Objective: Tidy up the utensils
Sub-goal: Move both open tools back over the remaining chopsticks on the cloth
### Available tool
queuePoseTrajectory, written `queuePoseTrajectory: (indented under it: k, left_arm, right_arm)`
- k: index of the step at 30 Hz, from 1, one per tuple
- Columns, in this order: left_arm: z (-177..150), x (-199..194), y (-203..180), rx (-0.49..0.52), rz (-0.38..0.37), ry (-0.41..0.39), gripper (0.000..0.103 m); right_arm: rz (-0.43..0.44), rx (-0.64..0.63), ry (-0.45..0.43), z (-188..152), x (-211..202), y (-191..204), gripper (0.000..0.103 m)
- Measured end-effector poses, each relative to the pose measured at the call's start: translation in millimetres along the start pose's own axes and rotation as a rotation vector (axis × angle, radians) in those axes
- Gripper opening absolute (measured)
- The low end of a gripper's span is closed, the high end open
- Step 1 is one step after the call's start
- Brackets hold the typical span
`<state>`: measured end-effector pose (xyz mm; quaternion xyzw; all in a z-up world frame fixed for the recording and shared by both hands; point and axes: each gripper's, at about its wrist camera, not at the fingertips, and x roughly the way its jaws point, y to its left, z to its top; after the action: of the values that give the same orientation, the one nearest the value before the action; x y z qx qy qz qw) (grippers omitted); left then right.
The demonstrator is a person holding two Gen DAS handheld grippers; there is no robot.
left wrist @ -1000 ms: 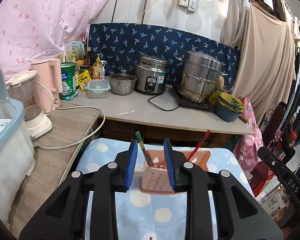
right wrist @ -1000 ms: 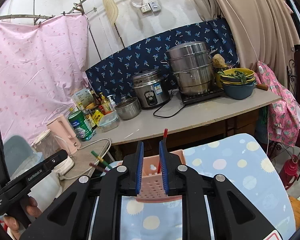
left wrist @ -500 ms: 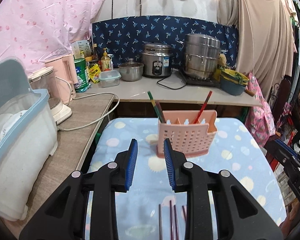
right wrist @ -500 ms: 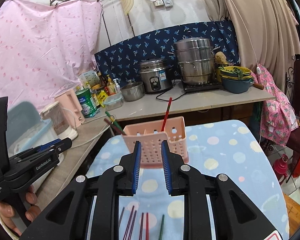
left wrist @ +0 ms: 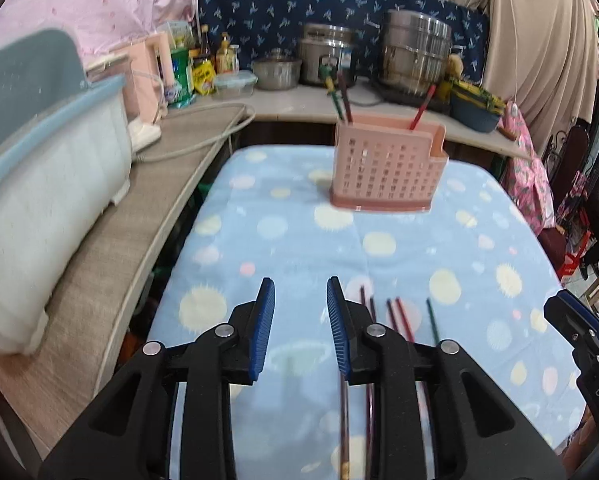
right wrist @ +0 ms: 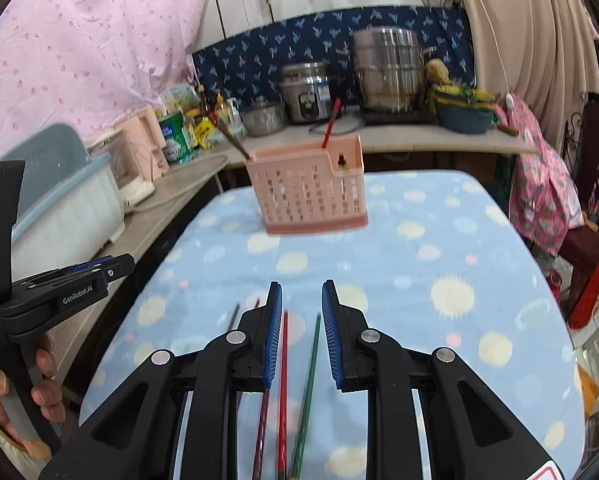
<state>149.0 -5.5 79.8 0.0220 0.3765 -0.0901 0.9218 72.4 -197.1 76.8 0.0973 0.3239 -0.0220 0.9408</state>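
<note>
Beyond both pairs of fingers, a pink slotted holder (left wrist: 388,168) stands upright on the blue spotted cloth (left wrist: 283,248) that covers the surface. It has three chopsticks in it — a green one (left wrist: 333,96) and a dark one (left wrist: 344,94) leaning together at its left end, and a red one (left wrist: 421,107) slanting up nearer its right end.

The left gripper (left wrist: 300,328) has its blue-padded fingers (left wrist: 264,326) apart with nothing between them; only cloth shows in the gap. Just right of its right finger, loose chopsticks lie flat on the cloth, pointing away towards the holder. Five can be counted there: two dark ones close against the finger (left wrist: 364,305), a dark one and a red one side by side (left wrist: 400,316), and a green one (left wrist: 432,320) furthest right. Blur makes the count a little unsure.

The right gripper (right wrist: 301,334) also has its fingers (right wrist: 274,336) apart — nothing is clamped. Seen through its gap, a red chopstick (right wrist: 284,364) and a green chopstick (right wrist: 310,372) lie on the cloth beneath. Two dark tips (right wrist: 233,316) show left of its left finger.

At the left edge of the right wrist view, a hand (right wrist: 3,392) grips the other gripper's handle.
</note>
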Motion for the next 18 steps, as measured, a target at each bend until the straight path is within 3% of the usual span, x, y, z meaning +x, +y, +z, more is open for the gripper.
queuePoseTrajectory:
  k: [7, 18]
  left_arm:
    - [-47, 14, 3, 0.028, 0.015, 0.085, 0.026]
    - [-97, 27, 2, 0.043, 0.006, 0.194, 0.026]
  right_arm:
    - [-0.028, 0.001, 0.099, -53, 6, -5, 0.021]
    - [-0.028, 0.017, 0.220, -104, 17, -6, 0.021]
